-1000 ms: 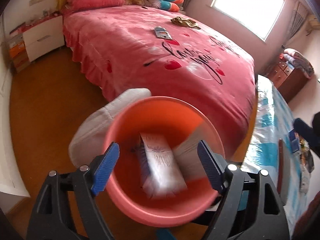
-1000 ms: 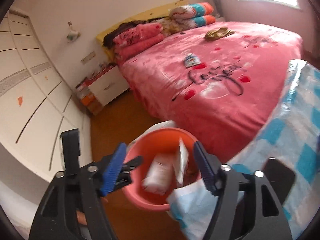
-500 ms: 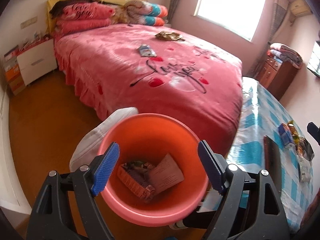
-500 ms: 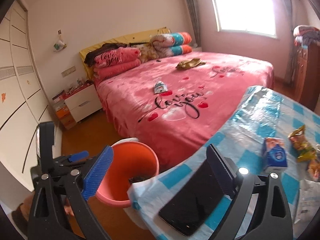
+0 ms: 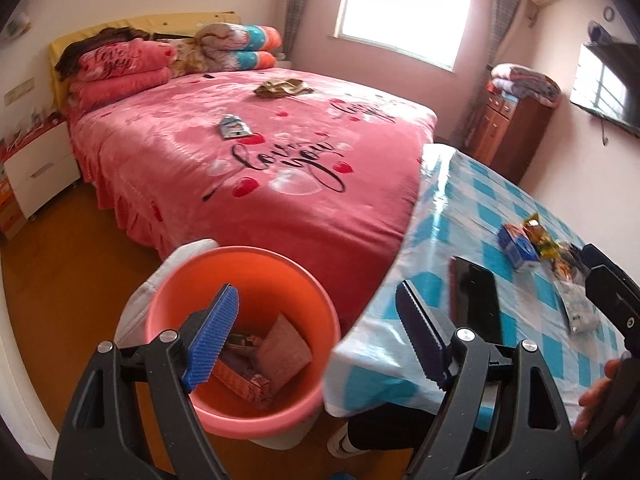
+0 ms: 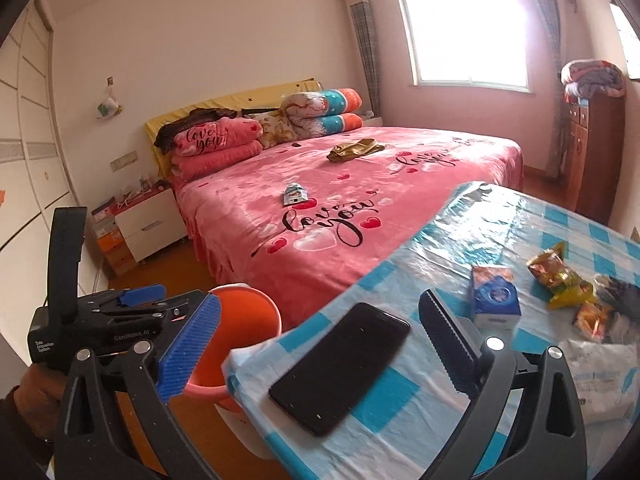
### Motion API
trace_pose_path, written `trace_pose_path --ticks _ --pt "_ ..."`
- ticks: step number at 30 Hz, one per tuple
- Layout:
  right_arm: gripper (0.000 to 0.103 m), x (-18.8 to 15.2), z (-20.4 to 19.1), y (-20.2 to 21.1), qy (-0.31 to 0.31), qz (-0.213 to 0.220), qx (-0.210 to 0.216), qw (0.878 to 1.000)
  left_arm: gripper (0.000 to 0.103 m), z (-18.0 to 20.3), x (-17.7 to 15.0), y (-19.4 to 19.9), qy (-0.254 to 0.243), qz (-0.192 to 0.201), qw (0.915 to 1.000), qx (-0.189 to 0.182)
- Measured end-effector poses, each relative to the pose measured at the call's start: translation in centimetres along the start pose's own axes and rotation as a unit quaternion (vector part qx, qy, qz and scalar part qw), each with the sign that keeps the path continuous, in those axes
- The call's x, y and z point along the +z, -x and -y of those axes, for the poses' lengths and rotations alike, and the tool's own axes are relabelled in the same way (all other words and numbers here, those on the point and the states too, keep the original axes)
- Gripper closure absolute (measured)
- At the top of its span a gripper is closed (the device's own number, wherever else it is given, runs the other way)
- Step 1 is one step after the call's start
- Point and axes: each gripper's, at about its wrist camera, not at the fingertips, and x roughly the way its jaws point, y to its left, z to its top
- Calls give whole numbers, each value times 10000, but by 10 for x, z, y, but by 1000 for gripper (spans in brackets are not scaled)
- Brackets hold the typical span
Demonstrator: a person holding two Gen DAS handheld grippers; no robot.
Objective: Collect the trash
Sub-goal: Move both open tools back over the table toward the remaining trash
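Observation:
An orange bucket [image 5: 248,250] stands on the floor beside the table, with a small carton and cardboard pieces [image 5: 280,352] lying in it. My left gripper [image 5: 316,292] hovers above its rim and the table corner, open and empty. My right gripper [image 6: 320,298] is over the blue-checked tablecloth [image 6: 460,224], its jaws opening with nothing between them. On the table lie a small blue carton [image 6: 496,296], yellow snack wrappers [image 6: 560,276] and a white packet [image 6: 604,376]. A wrapper [image 6: 294,194] and a crumpled gold thing [image 6: 356,148] lie on the pink bed.
A black phone [image 6: 344,364] lies on the table under my right gripper. The pink bed [image 5: 280,200] fills the middle of the room. A white nightstand [image 6: 152,224] stands at the left and a brown cabinet [image 6: 592,152] at the right. Something white [image 5: 140,300] is beside the bucket.
Both views have swung from the bucket toward the table. The right jaws have widened. The carton and paper that were dropping into the bucket now lie at its bottom.

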Motion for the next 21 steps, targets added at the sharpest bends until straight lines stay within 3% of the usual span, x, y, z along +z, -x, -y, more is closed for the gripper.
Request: trace_pose_path --ticks 6,21 --pt "5 -10 29 14 -322 28 -122 9994 21 31 0 -1 -127 -186 9995 -242" --pt "5 -28 96 41 -879 -13 -452 9951 21 111 1 -5 -729 -442 9957 -349"
